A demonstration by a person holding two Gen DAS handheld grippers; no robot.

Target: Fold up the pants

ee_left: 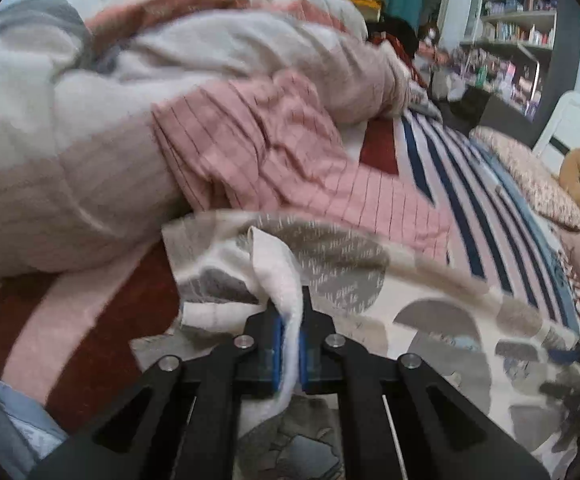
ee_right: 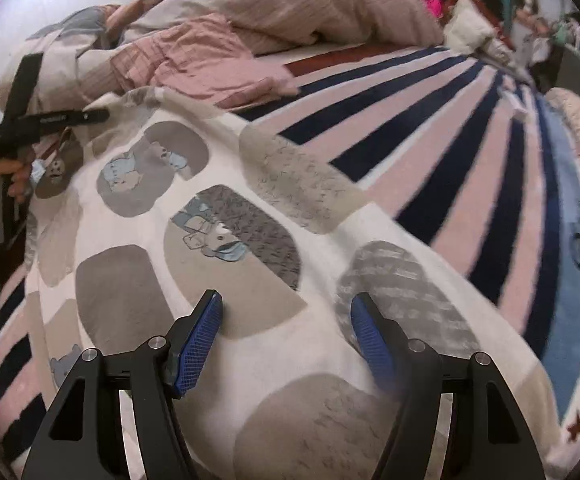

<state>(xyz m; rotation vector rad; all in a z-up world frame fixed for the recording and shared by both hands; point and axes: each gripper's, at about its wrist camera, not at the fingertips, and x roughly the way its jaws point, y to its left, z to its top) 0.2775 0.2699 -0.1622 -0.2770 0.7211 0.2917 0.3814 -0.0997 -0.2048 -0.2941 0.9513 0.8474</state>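
Two grippers (ee_left: 290,344) (ee_right: 285,332), one pants (ee_right: 217,248).

Heaped duvet (ee_right: 273,12) behind pants (ee_right: 217,248)

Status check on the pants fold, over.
Left hand-held gripper shut on pants edge. Right hand-held gripper open above pants. Pink striped garment lies just beyond.

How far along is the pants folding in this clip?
Early. Done: the patterned pants lie spread on the striped bedspread. In hand: the left gripper is shut on a white edge of the pants; the right gripper hovers open over them. Left: no finished fold shows, so all the folding.
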